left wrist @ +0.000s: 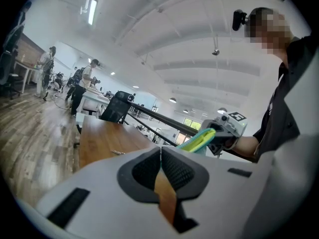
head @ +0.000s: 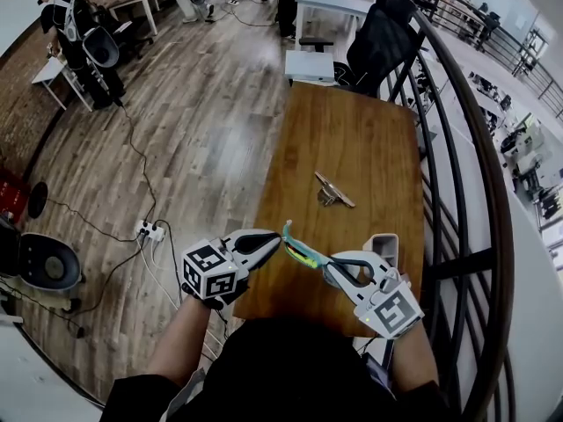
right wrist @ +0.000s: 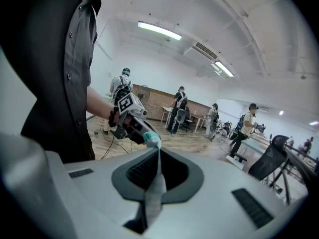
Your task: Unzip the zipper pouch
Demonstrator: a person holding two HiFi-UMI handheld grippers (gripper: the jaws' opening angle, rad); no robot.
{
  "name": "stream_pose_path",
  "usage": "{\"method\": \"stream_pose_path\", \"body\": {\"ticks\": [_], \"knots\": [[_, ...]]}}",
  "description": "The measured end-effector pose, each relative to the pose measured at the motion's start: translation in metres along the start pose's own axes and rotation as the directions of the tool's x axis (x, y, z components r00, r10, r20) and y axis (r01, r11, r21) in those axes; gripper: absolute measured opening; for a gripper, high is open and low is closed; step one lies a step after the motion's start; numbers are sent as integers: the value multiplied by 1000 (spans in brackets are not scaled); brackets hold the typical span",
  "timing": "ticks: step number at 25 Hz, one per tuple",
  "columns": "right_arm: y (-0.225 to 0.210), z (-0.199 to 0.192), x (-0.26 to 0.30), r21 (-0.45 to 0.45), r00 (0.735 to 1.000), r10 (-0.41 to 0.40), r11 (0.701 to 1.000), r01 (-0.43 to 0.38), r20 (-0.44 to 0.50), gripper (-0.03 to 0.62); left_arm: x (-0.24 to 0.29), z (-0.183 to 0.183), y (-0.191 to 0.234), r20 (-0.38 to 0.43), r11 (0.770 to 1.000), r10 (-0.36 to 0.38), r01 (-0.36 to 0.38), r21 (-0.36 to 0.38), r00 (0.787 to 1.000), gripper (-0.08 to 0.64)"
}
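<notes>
The zipper pouch (head: 303, 251) is stretched in the air over the table's (head: 352, 148) near edge. The left gripper (head: 278, 238) is closed on its teal end and the right gripper (head: 332, 269) on the other end. The pouch looks flat, so I judge most of the unzipping is not yet done.

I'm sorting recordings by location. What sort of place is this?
Probably a large open-plan workshop or lab, perhaps on an upper level. A wood-plank floor has a power strip and cables. A black railing runs beside the wooden table. Other people stand at scattered desks.
</notes>
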State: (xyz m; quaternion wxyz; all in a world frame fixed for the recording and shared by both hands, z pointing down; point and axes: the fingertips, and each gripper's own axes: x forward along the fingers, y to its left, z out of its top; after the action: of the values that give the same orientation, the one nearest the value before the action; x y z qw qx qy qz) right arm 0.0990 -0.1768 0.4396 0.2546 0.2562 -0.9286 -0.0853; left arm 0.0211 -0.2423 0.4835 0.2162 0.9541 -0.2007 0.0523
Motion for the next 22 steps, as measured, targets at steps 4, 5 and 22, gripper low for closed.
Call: {"method": "stream_pose_path", "body": {"ticks": [4, 5, 22], "knots": [[0, 1, -1, 1, 1000, -4, 1000, 4, 5, 0, -3, -1, 5, 0, 1000, 21, -21, 6, 1000, 18], [0, 1, -2, 4, 1000, -8, 1000, 8, 8, 0, -3, -1, 6, 0, 1000, 27, -27, 6, 1000, 18], [0, 1, -3, 5, 1000, -19, 1000, 19, 1, 0, -15, -5, 20, 8, 997, 79, -79, -20, 997, 18]]}}
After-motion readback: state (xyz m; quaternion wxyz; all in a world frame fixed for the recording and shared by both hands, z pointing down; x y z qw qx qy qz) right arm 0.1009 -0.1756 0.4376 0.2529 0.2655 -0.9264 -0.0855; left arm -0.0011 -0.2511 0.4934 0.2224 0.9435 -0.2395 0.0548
